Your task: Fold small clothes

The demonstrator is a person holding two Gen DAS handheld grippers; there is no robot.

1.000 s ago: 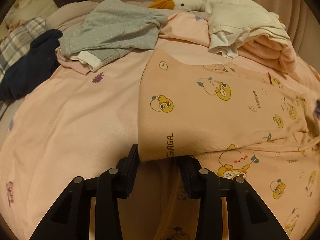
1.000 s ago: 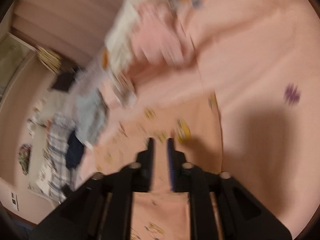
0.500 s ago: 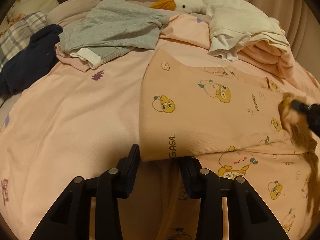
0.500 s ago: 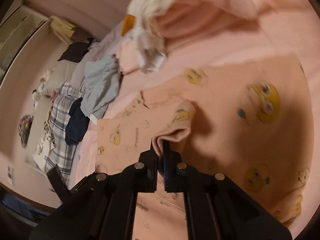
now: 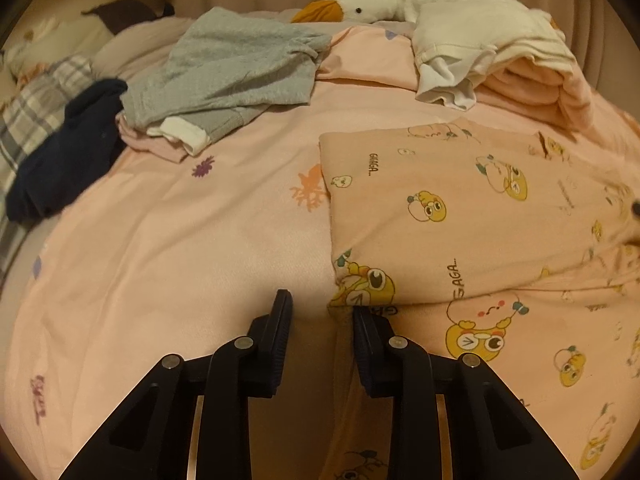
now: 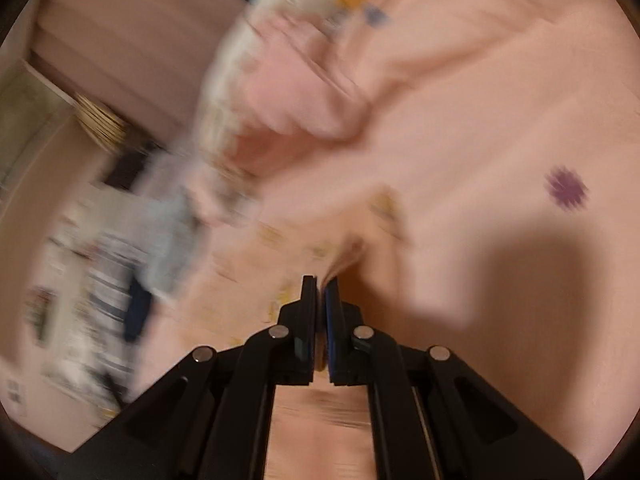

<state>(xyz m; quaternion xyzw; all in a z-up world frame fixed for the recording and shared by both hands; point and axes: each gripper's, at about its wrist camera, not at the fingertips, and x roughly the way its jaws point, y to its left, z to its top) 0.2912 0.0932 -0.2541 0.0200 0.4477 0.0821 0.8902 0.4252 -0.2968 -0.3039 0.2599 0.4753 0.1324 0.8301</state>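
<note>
Folding on the bed [image 5: 168, 248]. The peach cartoon-print garment [image 5: 472, 216] lies flat on the pink cover, one flap doubled over, well apart from the grey top [image 5: 236, 68] and plush goose [image 5: 360, 4], probably to keep working room. The left tongs [image 5: 322, 312] are closing, nothing pinched; the garment's edge sits against one finger. The right tongs [image 6: 320, 288], nearly shut, pinch a fold of the garment, apparently to carry it over; that view is blurred.

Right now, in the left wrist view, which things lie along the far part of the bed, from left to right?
Plaid cloth → dark navy garment → grey garment → plush goose's head → white garment on the folded pink blanket.
</note>
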